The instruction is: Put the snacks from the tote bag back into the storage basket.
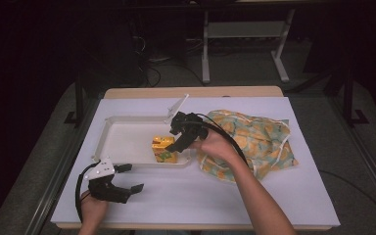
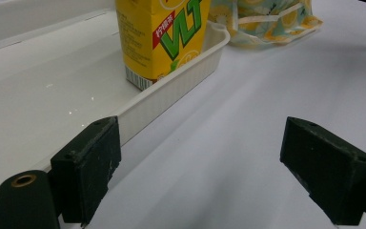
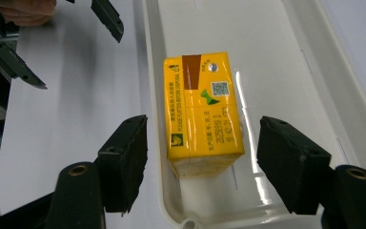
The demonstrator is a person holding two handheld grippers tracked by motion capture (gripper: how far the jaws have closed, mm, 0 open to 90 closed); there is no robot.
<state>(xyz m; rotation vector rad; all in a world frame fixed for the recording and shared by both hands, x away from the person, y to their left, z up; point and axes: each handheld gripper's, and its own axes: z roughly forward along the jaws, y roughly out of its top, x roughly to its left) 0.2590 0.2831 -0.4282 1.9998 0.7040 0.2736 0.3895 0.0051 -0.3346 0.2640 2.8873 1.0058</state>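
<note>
A yellow drink carton [image 1: 163, 149] stands upright in the near right corner of a white tray [image 1: 127, 139]. My right gripper [image 1: 175, 137] hovers just over it, open. In the right gripper view the carton's top [image 3: 202, 107] sits between the two spread jaws, which do not touch it. My left gripper [image 1: 131, 177] rests open over the white table just in front of the tray's near edge. In the left gripper view, beyond the gripper [image 2: 209, 176] with nothing between its jaws, the carton [image 2: 162, 38] rises behind the tray rim [image 2: 171, 95].
A floral cloth bag [image 1: 252, 142] with white drawstrings lies right of the tray, under the right forearm. The tray's lid [image 1: 177, 106] stands propped at its far right corner. White sheet [image 1: 200, 196] covers the table's near part. The left gripper [image 3: 69, 45] appears at the upper left.
</note>
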